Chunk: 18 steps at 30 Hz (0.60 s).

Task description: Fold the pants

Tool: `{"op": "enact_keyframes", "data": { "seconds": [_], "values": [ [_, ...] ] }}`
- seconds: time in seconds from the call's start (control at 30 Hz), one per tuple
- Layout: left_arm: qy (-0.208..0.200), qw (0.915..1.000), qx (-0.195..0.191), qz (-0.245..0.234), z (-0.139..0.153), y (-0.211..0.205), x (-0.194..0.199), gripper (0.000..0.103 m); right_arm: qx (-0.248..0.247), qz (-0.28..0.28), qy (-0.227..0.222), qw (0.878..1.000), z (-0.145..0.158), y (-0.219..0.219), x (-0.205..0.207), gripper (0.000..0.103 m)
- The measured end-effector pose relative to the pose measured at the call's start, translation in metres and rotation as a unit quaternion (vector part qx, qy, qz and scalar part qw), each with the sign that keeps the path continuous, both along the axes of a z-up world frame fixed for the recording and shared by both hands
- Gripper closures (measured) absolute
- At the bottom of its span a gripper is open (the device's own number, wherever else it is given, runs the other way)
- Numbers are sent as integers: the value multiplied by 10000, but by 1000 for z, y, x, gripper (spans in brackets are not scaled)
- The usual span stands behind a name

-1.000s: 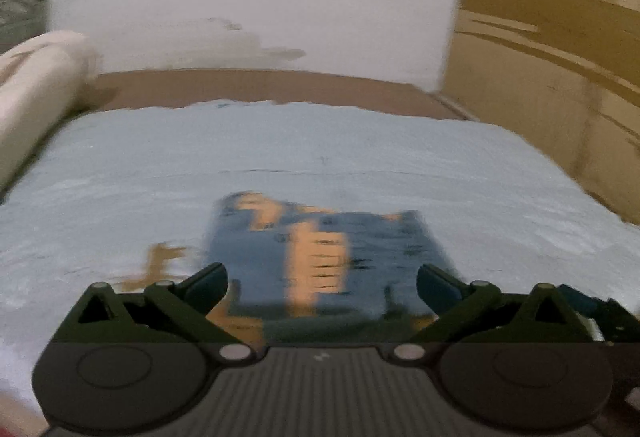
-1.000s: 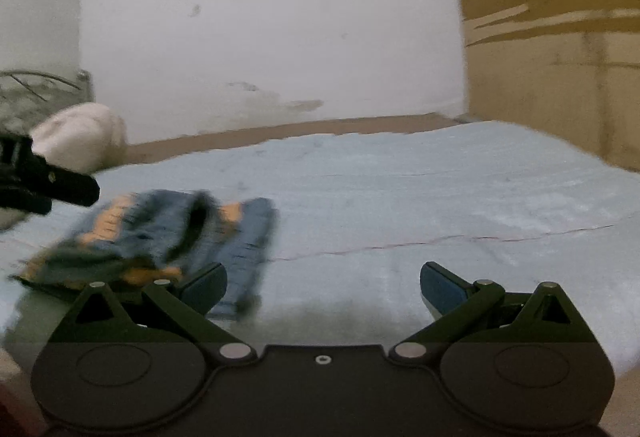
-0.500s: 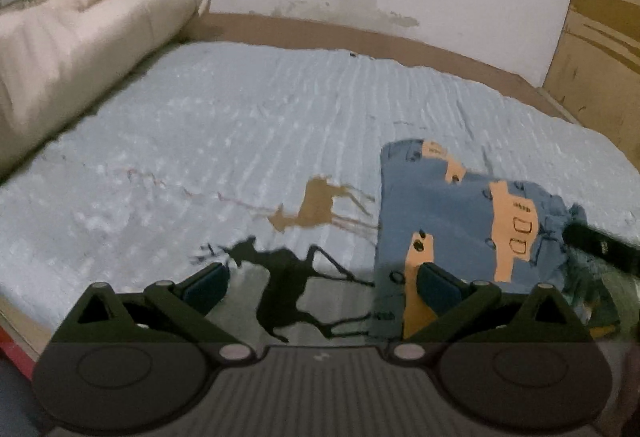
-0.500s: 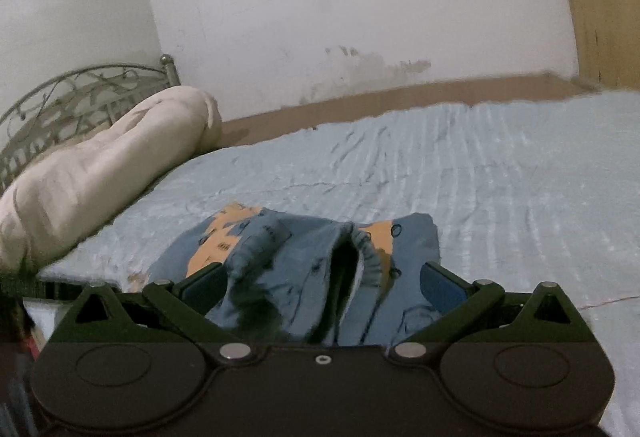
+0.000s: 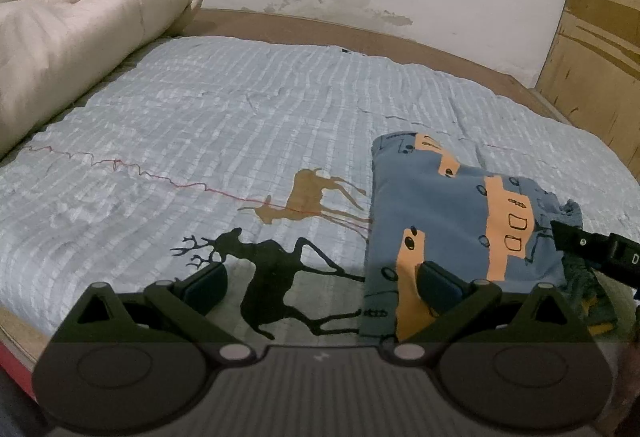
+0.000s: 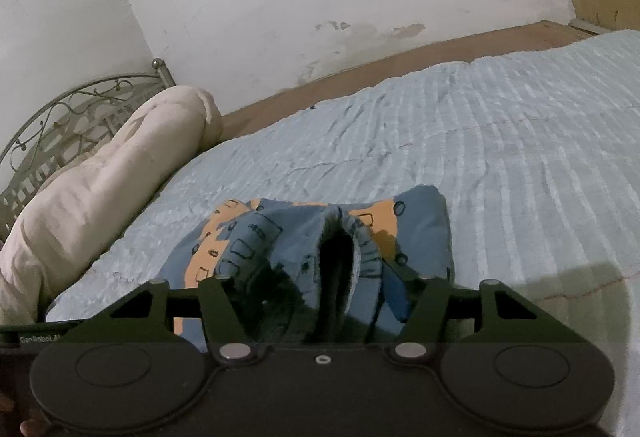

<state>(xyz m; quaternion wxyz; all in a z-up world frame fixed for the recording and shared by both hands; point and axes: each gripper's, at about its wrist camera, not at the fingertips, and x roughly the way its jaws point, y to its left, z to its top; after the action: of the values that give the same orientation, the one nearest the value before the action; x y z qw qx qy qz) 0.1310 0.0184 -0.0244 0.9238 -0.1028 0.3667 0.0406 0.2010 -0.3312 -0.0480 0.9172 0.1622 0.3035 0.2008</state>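
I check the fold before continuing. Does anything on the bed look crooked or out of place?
Yes: the pants are not flat. Their waist end bunches up and gapes open between the closing jaws of the right gripper, while the far part lies smooth.

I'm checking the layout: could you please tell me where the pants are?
On the blue bedspread, right of its printed deer in the left wrist view, lie the pants.

The right gripper (image 6: 320, 301) hides its own fingertips behind the bunched waistband of the pants (image 6: 304, 249), so can't tell if the closing jaws actually press the fabric yet. From the left side, that gripper (image 5: 600, 257) gets cut off at the frame edge. The rolled duvet (image 5: 80, 37) runs out of view too.
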Motion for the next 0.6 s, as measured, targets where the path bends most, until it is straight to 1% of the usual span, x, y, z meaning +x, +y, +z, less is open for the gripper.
{"op": "enact_keyframes", "data": {
  "seconds": [0.07,0.1,0.2,0.27,0.3,0.33,0.4,0.47,0.6],
  "values": [
    [2,10000,-2,-3,0,0,0,1,110,-53,30,9999,-4,0,2,41],
    [5,10000,-3,-8,0,-1,0,1,150,-81,36,9998,-5,-1,0,43],
    [1,10000,-6,-40,3,-3,-2,1,116,-151,10,9998,-4,-1,-4,56],
    [-13,10000,-10,-70,5,-5,-3,1,165,-148,-12,9998,-1,-3,-6,67],
    [-16,10000,-7,-91,6,-6,-4,1,215,-135,-24,9997,0,-4,-7,76],
    [-23,9999,-5,-119,7,-8,-4,1,281,-127,-33,9995,0,-6,-9,82],
    [-51,9999,1,-161,9,-11,-4,1,368,-143,-38,9992,2,-9,-11,89],
    [-107,9997,3,-214,13,-14,-4,1,435,-141,-65,9989,6,-12,-13,93],
    [-236,9992,46,-328,22,-20,-4,1,572,-189,-276,9978,28,-23,-16,94]
  ]
}}
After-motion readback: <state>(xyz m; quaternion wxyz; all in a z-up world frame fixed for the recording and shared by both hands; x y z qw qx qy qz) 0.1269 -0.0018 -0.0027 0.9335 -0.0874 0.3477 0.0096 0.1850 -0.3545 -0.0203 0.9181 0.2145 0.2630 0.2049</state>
